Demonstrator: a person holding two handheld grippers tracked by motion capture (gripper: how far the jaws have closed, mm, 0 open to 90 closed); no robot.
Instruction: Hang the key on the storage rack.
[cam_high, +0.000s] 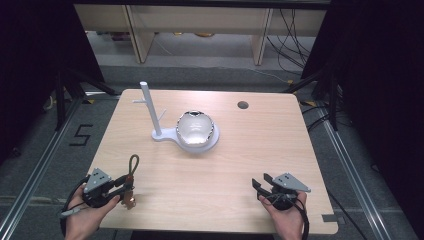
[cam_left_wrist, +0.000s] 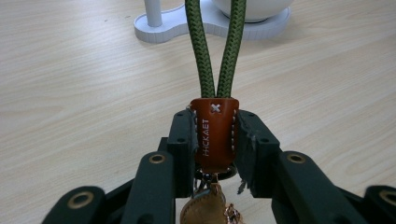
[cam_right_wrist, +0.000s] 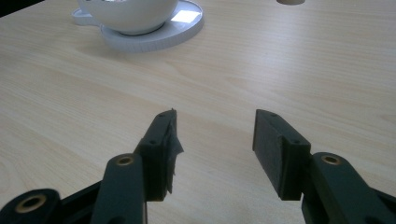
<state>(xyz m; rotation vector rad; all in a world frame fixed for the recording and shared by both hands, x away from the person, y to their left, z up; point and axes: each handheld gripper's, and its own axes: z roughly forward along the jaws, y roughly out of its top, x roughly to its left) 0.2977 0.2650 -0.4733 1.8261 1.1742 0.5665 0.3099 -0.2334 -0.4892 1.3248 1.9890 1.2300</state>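
Closest to the camera, the left claw (cam_left_wrist: 214, 140) is clamped on the brown leather sleeve (cam_left_wrist: 214, 135) of a keychain lanyard, its 2 black pads pressing the sleeve from either side. From that sleeve a green braided cord loop (cam_left_wrist: 216, 46) runs away across the tabletop (cam_high: 210, 170) toward the white stand (cam_high: 165, 134), and a metal ring with small brass-coloured fittings (cam_left_wrist: 208, 207) hangs at the sleeve's near end, between the claw's arms. Seen from above, the left claw (cam_high: 122, 187) sits near the tabletop's front left corner, well apart from the stand, with the cord loop (cam_high: 133, 164) lying on the wood and pointing toward it.

That stand has a thin upright post (cam_high: 150, 107) with short pegs, and its round base carries a shiny bowl (cam_high: 195, 128), just beside the post. A small round hole (cam_high: 243, 105) in the tabletop lies beyond the bowl, toward the far right.

At the front right, also well apart from the stand, the right claw (cam_right_wrist: 214, 144) has its jaws apart with bare wood between them; from above the right claw (cam_high: 264, 184) points toward the tabletop's middle.
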